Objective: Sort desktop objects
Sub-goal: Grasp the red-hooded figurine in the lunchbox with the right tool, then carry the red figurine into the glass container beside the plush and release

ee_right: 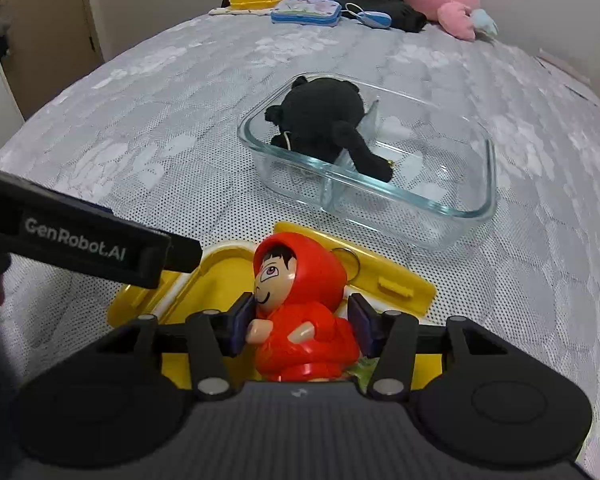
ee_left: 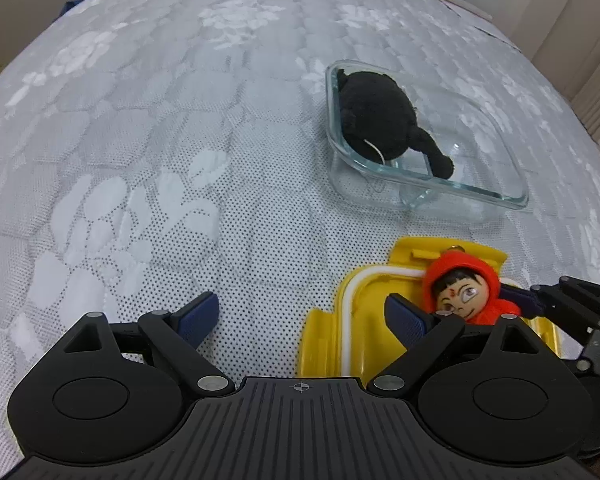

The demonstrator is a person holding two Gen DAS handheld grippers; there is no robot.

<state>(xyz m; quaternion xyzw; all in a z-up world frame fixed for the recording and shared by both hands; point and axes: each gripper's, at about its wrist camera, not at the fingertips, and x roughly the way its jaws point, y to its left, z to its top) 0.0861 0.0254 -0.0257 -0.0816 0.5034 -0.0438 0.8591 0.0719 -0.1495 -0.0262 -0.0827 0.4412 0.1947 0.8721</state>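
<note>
Over the yellow box [ee_right: 404, 286], red-hooded doll [ee_right: 300, 312] sits between right gripper [ee_right: 300, 322] fingers, gripped at sides, long axis along them, head fwd. Left gripper [ee_left: 304, 314] fingers wide, empty.

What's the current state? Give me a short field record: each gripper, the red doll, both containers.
left gripper: open, empty, one finger over the yellow box
right gripper: fingers on either side of the red hooded doll; contact not clear
red hooded doll: over the yellow box, keyring at its hood
glass container: divided, beyond the yellow box
black plush: in the glass container's left compartment, one limb over the divider
</note>
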